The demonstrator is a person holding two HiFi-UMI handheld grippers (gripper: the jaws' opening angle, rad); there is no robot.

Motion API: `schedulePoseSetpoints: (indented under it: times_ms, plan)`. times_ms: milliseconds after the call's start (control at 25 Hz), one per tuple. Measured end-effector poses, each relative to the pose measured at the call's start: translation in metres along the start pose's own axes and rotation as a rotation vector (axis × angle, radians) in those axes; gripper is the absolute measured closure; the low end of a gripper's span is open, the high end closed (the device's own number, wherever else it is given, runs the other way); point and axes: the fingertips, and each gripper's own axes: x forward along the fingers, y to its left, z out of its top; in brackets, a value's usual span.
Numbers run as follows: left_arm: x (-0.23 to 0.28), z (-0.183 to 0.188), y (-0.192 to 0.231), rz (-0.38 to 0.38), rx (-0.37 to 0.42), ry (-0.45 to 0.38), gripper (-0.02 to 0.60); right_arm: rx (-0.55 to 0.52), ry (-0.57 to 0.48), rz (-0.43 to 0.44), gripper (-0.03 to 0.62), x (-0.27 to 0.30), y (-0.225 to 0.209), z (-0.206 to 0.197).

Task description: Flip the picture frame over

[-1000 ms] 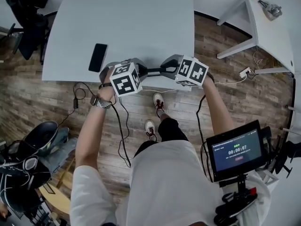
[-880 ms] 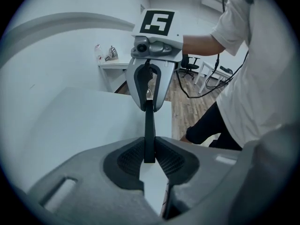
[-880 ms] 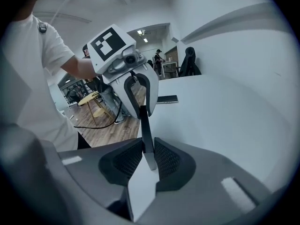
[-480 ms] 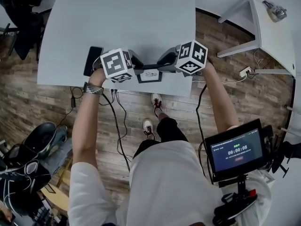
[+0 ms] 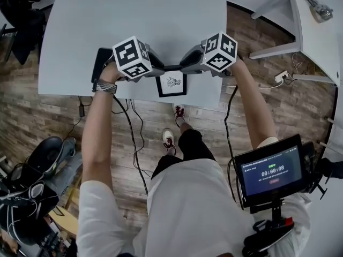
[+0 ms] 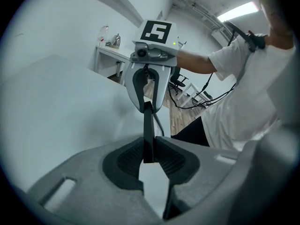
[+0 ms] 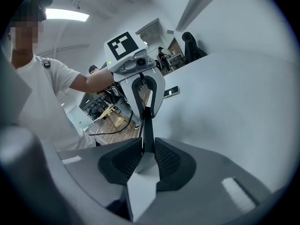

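Note:
A black picture frame (image 5: pixel 171 84) with a white print hangs between my two grippers over the near edge of the white table (image 5: pixel 134 20), its printed face tilted up towards the head view. My left gripper (image 5: pixel 160 68) pinches the frame's left end and my right gripper (image 5: pixel 185 67) the right end. In the left gripper view the frame (image 6: pixel 148 125) runs edge-on from my pads (image 6: pixel 131 158) to the right gripper (image 6: pixel 146 86) opposite. The right gripper view mirrors this, with the frame (image 7: pixel 148 125) reaching the left gripper (image 7: pixel 143 93). Both sets of jaws are opening slightly, pads still touching the frame.
A black phone (image 5: pixel 101 63) lies on the table just left of my left hand. A second white table (image 5: pixel 316 31) stands at the back right, a dark chair (image 5: pixel 21 15) at the back left. A monitor (image 5: pixel 270 170) hangs at the person's right side.
Both grippers have moved farther over the table. The frame, edge-on a second ago, has turned between them so that its printed face now shows.

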Motion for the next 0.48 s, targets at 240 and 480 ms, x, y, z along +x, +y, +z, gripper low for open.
schedulePoseSetpoints:
  times_ms: [240, 480]
  plan:
    - [0.021, -0.009, 0.009, -0.051, -0.046, 0.001, 0.497, 0.062, -0.003, 0.063, 0.494, 0.012, -0.012, -0.016]
    - [0.04, -0.017, 0.022, -0.097, -0.073, 0.015, 0.495, 0.116, -0.034, 0.15, 0.487, 0.023, -0.026, -0.03]
